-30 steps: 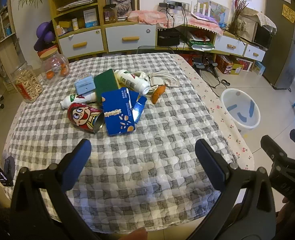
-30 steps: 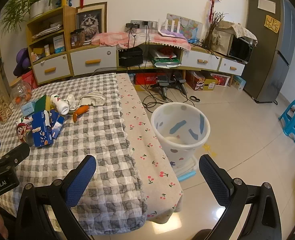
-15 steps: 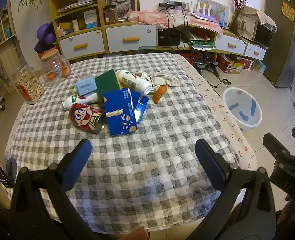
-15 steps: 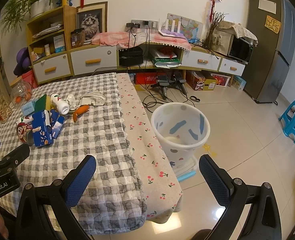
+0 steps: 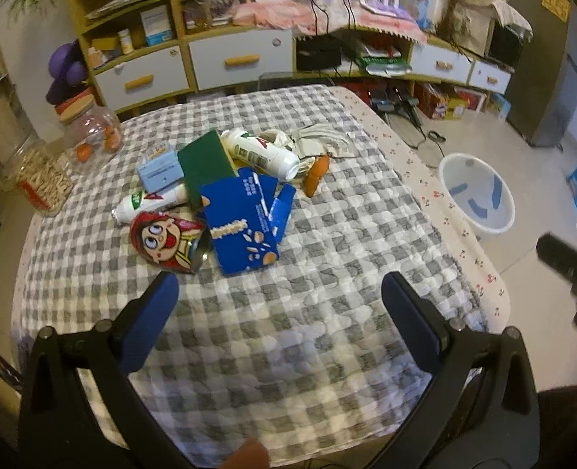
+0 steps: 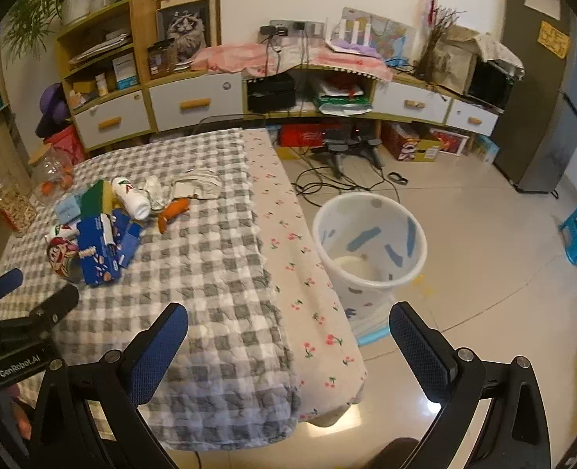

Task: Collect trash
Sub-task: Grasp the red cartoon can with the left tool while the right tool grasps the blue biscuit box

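Left gripper [image 5: 278, 301]: fingers spread wide, nothing between them, poised above bare checked tablecloth [image 5: 327, 258] short of the trash pile, presumably lined up for a first pick. Right gripper [image 6: 288, 332]: fingers likewise spread and empty, held off the table's right edge, aimed toward the white waste bin [image 6: 368, 242] on the floor just beside the table. Trash heaped mid-table, well apart from the bin: blue snack box [image 5: 237, 226] overlapping cartoon-face can [image 5: 165, 242], white bottle [image 5: 261, 152], green sponge [image 5: 206, 164], orange carrot-like item [image 5: 316, 174]. Nearest candidates: box and can. Nothing collected from the pile yet.
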Demonstrator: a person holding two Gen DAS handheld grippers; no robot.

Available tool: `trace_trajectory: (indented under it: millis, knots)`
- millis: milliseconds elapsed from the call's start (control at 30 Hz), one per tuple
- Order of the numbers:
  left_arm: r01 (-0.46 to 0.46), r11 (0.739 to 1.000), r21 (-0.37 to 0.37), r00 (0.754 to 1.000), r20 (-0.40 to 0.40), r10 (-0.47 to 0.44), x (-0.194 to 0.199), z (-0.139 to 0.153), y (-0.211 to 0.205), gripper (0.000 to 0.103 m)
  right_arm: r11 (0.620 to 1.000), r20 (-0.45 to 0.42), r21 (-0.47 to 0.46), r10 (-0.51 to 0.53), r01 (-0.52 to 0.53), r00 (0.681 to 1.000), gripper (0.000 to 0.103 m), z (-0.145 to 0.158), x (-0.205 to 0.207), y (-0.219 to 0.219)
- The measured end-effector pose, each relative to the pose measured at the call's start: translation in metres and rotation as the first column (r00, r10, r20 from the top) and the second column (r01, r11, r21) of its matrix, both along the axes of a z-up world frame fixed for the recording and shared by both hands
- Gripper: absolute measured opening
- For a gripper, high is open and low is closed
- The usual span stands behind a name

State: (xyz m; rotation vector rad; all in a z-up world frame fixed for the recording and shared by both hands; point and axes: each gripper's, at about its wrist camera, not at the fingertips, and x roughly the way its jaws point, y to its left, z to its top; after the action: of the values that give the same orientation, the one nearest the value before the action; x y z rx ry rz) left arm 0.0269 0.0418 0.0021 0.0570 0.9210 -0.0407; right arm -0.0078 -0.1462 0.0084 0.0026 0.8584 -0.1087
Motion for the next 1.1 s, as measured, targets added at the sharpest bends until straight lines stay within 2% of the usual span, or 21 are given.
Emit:
trace_trajectory:
  millis: [133, 200, 300, 367, 433, 500, 600, 667, 767, 867, 933, 1100]
  knots:
    - [0.042, 0.999, 0.009, 0.997, -0.065, -0.042, 0.025, 0.003, 0.019, 0.103, 0.996, -0.065, 0.08, 0.043, -0.038, 0.997, 0.103, 0.004, 0.03, 0.003]
    - [0.034, 0.999, 0.008, 0.993, -0.11, -0.033, 0.04, 0.001, 0.036, 0.103, 0.992, -0.093, 0.116, 0.06, -0.049, 0.994, 0.103, 0.002, 0.044, 0.007]
    - [-0.024, 0.999, -0.024, 0.983, -0.18, 0.019, 0.061, -0.013, 0.068, 0.103, 0.994, -0.126, 0.093, 0.073, -0.061, 0.989, 0.103, -0.005, 0.066, 0.019]
    - [-0.109, 0.99, -0.085, 0.968, -0.237, 0.086, 0.074, -0.029, 0.096, 0.102, 0.993, -0.14, 0.082, 0.094, -0.083, 0.986, 0.103, -0.012, 0.078, 0.027]
    - [-0.194, 0.969, -0.153, 0.941, -0.309, 0.14, 0.084, -0.047, 0.12, 0.095, 0.989, -0.137, 0.109, 0.117, -0.102, 0.984, 0.103, -0.022, 0.09, 0.034]
    - [-0.25, 0.942, -0.222, 0.92, -0.357, 0.16, 0.092, -0.061, 0.135, 0.093, 0.985, -0.153, 0.137, 0.128, -0.107, 0.98, 0.103, -0.033, 0.101, 0.038]
    - [-0.291, 0.924, -0.249, 0.908, -0.377, 0.184, 0.102, -0.071, 0.141, 0.092, 0.976, -0.22, 0.157, 0.182, -0.15, 0.958, 0.103, -0.051, 0.122, 0.055]
    - [-0.315, 0.911, -0.267, 0.9, -0.389, 0.197, 0.106, -0.078, 0.142, 0.092, 0.973, -0.232, 0.151, 0.209, -0.177, 0.95, 0.103, -0.058, 0.132, 0.068]
    - [-0.367, 0.876, -0.312, 0.875, -0.436, 0.212, 0.117, -0.093, 0.145, 0.092, 0.963, -0.229, 0.169, 0.245, -0.209, 0.942, 0.103, -0.062, 0.144, 0.084]
    - [-0.404, 0.849, -0.339, 0.858, -0.462, 0.224, 0.122, -0.105, 0.151, 0.085, 0.956, -0.229, 0.189, 0.267, -0.226, 0.936, 0.103, -0.067, 0.153, 0.098]
    - [-0.41, 0.839, -0.358, 0.861, -0.455, 0.226, 0.124, -0.107, 0.149, 0.083, 0.953, -0.23, 0.189, 0.276, -0.235, 0.933, 0.103, -0.071, 0.158, 0.105]
    - [-0.351, 0.851, -0.391, 0.893, -0.413, 0.178, 0.118, -0.098, 0.155, 0.072, 0.944, -0.238, 0.214, 0.299, -0.25, 0.924, 0.103, -0.08, 0.167, 0.124]
